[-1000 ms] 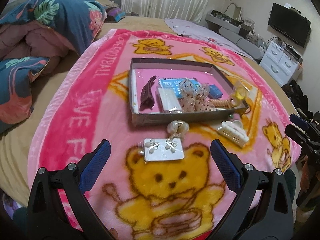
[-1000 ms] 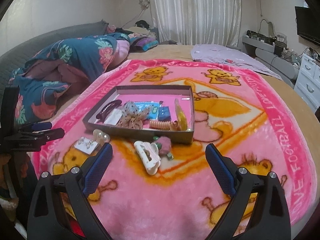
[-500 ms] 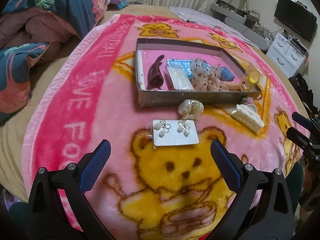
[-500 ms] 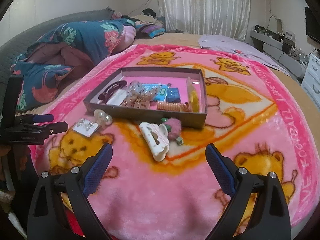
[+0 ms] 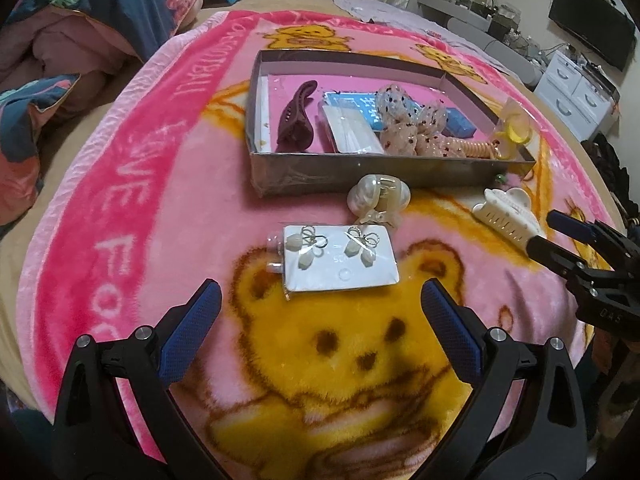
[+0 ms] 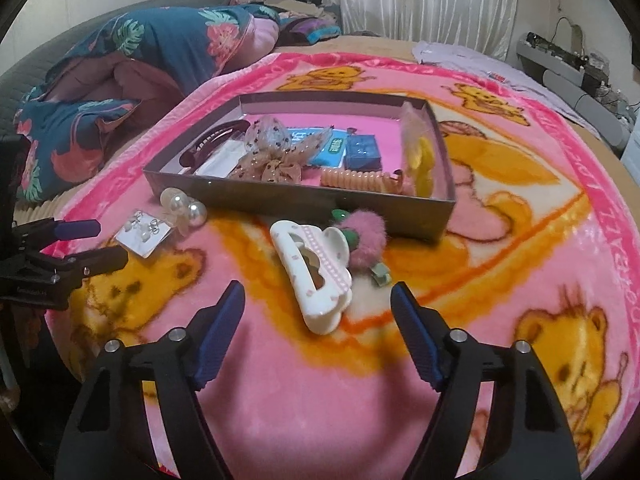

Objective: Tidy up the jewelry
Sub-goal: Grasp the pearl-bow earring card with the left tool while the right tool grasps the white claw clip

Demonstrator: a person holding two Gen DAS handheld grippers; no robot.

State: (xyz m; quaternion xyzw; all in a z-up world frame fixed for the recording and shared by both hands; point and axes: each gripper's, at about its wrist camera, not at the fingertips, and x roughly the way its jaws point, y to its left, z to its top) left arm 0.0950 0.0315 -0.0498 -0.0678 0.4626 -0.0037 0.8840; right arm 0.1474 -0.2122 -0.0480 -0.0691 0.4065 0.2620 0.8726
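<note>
Left tool point(image 5: 320, 308): released, pads spread wide, nothing between them, low over the pink blanket point(image 5: 132, 184) on the bed. Earring card point(image 5: 340, 260) lies flat just beyond the fingertips at 12 o'clock, carrying two pairs of pearl-and-wire earrings. Touching the card's far edge, toward 1 o'clock: pearl clip point(image 5: 378, 198), which sits against the near wall of the tray point(image 5: 360, 172).

Right tool point(image 6: 316, 304): also released, empty. White claw clip point(image 6: 312, 272) lies on the blanket between and just ahead of its fingertips at 12 o'clock. Pink pompom clip point(image 6: 364, 240) touches the claw clip's right side, near the tray's front wall.

Tray contents, left wrist view: dark red hair clip point(image 5: 296, 120) at the left end; a white packet point(image 5: 352, 132) beside it; blue card point(image 5: 352, 106) behind; sheer spotted bow point(image 5: 412, 120) in the middle; orange spiral hair tie point(image 5: 468, 148) and a yellow item point(image 5: 516, 132), possibly a bagged clip, at the right end. Small blue box point(image 6: 362, 152) sits behind the spiral tie.

Folded floral quilt point(image 6: 120, 76) lies at 10 o'clock, well apart from the tray.
</note>
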